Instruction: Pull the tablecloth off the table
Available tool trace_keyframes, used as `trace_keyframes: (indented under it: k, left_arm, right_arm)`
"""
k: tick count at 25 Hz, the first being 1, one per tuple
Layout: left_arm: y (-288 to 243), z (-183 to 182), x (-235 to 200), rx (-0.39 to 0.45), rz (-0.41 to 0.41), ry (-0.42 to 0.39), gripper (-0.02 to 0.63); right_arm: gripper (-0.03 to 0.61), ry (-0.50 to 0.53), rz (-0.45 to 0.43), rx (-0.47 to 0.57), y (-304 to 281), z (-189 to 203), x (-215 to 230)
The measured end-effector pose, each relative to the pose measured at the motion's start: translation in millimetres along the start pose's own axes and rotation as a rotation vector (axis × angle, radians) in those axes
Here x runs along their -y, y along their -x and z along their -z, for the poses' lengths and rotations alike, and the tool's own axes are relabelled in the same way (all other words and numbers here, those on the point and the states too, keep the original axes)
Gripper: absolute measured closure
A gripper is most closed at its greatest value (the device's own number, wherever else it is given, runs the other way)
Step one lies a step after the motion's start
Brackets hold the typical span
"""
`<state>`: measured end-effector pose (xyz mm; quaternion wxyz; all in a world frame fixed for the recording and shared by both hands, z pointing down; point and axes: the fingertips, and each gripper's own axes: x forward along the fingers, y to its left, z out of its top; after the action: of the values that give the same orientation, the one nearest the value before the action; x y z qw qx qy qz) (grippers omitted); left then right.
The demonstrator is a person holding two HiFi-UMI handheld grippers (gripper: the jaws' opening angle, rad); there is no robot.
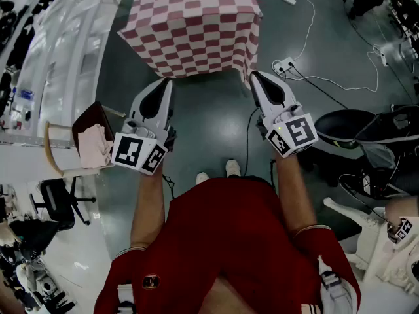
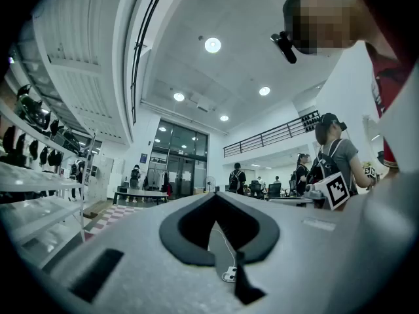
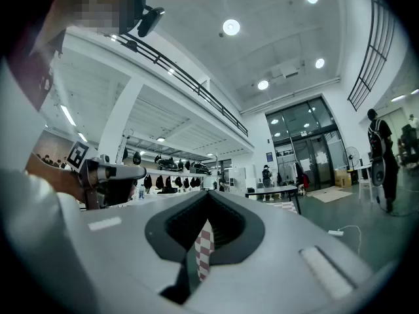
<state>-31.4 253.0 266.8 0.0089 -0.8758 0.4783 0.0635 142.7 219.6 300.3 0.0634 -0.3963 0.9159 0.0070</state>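
Head view: the red-and-white checked tablecloth point(image 1: 193, 21) is spread over the table, which it hides entirely, and its edges hang down toward the grey floor point(image 1: 216, 123). The person stands facing it with a gripper held out in each hand. The tip of the left gripper point(image 1: 165, 84) is right at the cloth's near hanging edge. The tip of the right gripper point(image 1: 255, 77) is just beside the cloth's near right corner. This view does not show whether either tip touches the fabric.

In the left gripper view, the left gripper point(image 2: 217, 208) has its jaws pressed together with nothing between them. Through the thin slit below the pads only the floor shows, with a white power strip point(image 2: 229, 275) and its cable.

In the right gripper view, the right gripper point(image 3: 209, 205) also has its jaws closed. A narrow strip of the tablecloth point(image 3: 204, 250) shows in the slit between them. I cannot tell whether the pads are pinching that strip or it simply hangs behind the gap.

The white power strip point(image 1: 283, 65) lies on the floor near the right gripper's tip.
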Motion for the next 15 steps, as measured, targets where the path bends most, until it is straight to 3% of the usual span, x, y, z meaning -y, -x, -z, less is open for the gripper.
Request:
trace_keyframes:
  k: [15]
  left_arm:
    - [-54, 8, -4, -0.022, -0.087, -0.015, 0.612]
  right_arm:
    - [0.565, -0.009, -0.051, 0.013, -12, 8, 63]
